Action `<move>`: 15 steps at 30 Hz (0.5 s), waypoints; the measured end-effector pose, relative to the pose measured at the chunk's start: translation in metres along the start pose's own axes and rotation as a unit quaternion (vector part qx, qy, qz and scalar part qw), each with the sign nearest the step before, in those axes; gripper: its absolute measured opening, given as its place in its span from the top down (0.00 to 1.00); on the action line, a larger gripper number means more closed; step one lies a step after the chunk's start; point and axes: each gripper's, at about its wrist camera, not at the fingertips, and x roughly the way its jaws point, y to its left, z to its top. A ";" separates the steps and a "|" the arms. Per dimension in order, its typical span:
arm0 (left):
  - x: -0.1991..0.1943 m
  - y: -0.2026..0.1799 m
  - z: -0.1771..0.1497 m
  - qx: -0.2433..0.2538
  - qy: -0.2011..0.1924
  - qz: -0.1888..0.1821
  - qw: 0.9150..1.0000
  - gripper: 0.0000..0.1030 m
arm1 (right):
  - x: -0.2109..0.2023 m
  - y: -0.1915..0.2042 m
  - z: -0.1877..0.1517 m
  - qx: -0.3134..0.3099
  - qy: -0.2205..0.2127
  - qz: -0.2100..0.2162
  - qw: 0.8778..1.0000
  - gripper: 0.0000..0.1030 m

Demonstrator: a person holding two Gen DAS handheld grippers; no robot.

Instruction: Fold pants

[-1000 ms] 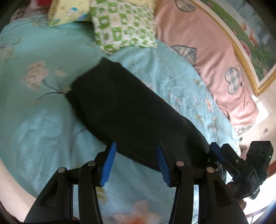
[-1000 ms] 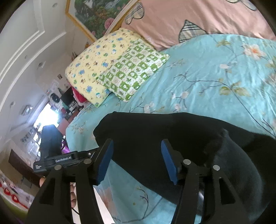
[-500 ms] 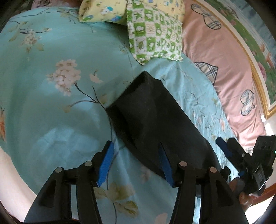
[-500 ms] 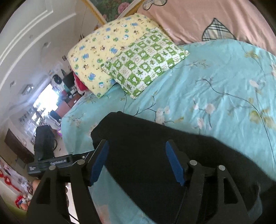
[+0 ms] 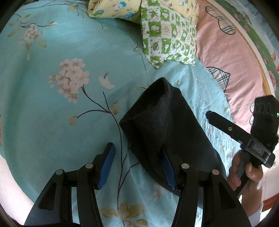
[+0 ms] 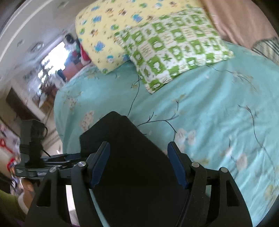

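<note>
The black pants (image 5: 163,125) lie folded lengthwise as a long dark strip on the turquoise floral bedsheet (image 5: 52,108). My left gripper (image 5: 137,165) is open and empty, low over the strip's left edge, its right finger over the cloth. My right gripper (image 6: 139,164) is open and empty, hovering over the pants (image 6: 129,157) with the cloth between its fingers. It also shows in the left wrist view (image 5: 244,138) at the right, held in a hand.
A green checked pillow (image 5: 167,35) and a yellow cartoon pillow (image 5: 118,8) lie at the head of the bed. A pink heart-print headboard cover (image 5: 232,52) runs along the right. The room's furniture (image 6: 34,90) stands beyond the bed's left edge.
Both grippers have swung along the pants toward the pillows. The strip's far end now sits nearer to me in both views. Both grippers stayed open.
</note>
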 end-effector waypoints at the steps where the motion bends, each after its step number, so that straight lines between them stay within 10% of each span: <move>1: 0.000 0.001 0.001 -0.002 0.000 0.000 1.000 0.47 | 0.008 0.002 0.005 -0.014 0.011 0.004 1.000 0.36; 15: 0.010 -0.006 0.003 0.010 -0.015 0.029 0.999 0.51 | 0.076 0.004 0.031 -0.060 0.101 0.031 0.993 0.66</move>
